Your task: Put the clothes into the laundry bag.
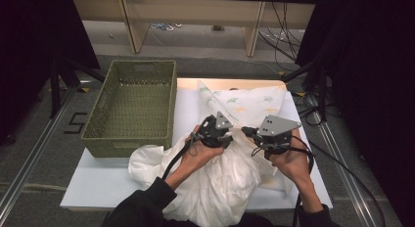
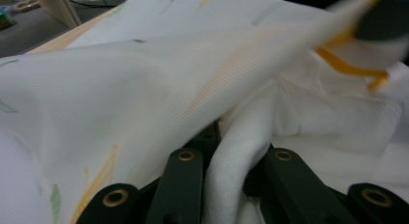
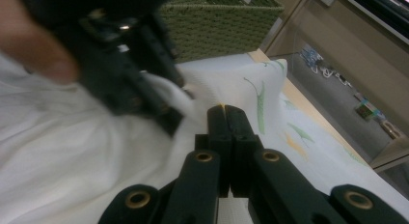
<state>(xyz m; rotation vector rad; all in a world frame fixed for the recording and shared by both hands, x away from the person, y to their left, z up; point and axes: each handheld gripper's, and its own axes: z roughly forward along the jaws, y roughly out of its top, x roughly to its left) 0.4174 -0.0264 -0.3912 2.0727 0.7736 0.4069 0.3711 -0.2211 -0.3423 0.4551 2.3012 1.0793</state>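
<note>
On the white desk (image 1: 98, 180), just right of the empty green woven basket (image 1: 132, 107), the printed white cloth (image 1: 225, 178) lies bunched and unfolded, so by my reading the handling has barely begun and tidying and stowing it remain. The left claw (image 2: 231, 151) pinches a thick roll of the fabric, while the right claw (image 3: 225, 137) is pressed together on a thin edge. A "5" is marked on the floor (image 1: 76, 123); the cloth bears leaf prints, no readable words.

White table (image 1: 107, 180): basket (image 1: 132, 107), cloth (image 1: 220, 180)
</note>
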